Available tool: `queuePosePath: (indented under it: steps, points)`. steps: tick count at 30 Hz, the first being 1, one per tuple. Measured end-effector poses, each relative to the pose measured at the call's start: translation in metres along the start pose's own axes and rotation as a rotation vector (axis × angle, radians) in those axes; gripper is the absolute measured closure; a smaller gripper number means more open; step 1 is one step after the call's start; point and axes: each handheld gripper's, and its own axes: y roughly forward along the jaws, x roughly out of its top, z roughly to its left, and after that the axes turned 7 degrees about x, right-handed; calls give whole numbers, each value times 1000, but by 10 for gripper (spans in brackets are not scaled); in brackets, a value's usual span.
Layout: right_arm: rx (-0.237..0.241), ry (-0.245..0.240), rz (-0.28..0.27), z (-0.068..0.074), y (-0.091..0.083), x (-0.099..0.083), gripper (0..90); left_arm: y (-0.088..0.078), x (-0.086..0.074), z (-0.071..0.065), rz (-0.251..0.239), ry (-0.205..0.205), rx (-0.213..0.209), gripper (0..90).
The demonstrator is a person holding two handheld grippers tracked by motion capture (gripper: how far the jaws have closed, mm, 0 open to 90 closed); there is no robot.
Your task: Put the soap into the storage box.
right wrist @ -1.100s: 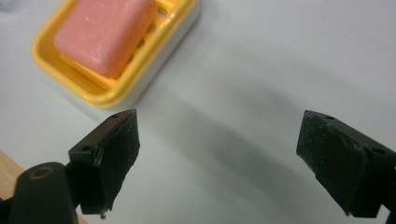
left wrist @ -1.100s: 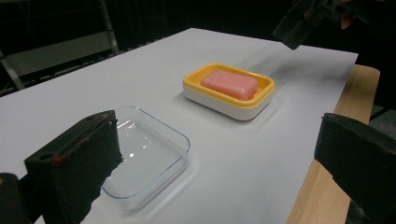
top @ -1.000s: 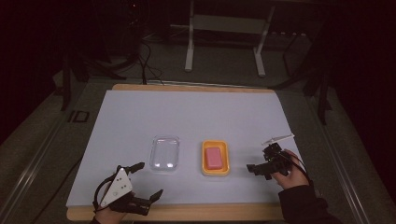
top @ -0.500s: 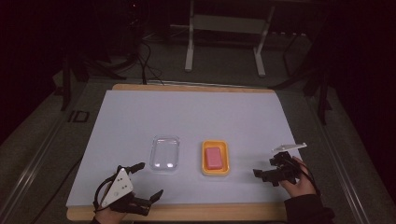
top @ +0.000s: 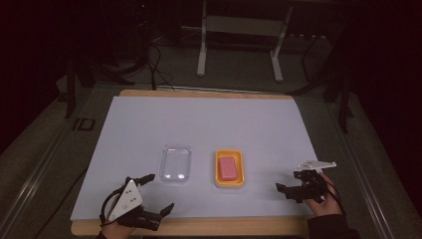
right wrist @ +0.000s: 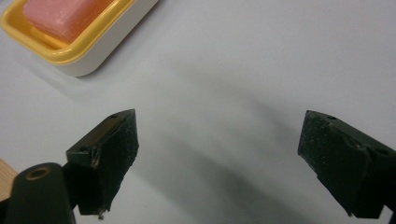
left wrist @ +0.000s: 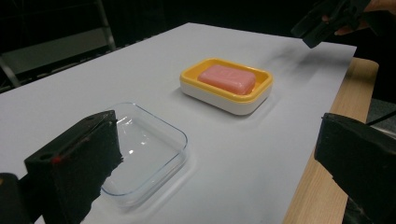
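A pink soap bar (top: 228,168) is seated in a yellow dish (top: 229,182) at mid-table (top: 209,124), just beside a clear lid (top: 176,163). The left tongs (top: 157,194) and right tongs (top: 288,189) are held apart, empty, near the front edge.

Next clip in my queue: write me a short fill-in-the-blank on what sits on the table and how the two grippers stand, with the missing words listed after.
1. The pink soap bar lies in a dish whose rim is ____.
2. The clear lid holds ____.
3. In the high view the clear lid lies to the ____ of the dish.
4. The left gripper and the right gripper both have their jaws ____.

Missing words: yellow; nothing; left; open
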Motion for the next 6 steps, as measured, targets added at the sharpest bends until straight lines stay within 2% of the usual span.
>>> queuePosePath:
  steps: [6]
  points:
    - [14,-14,-4,1,2,0,119,-1,0,0,-3,-1,-2,7]
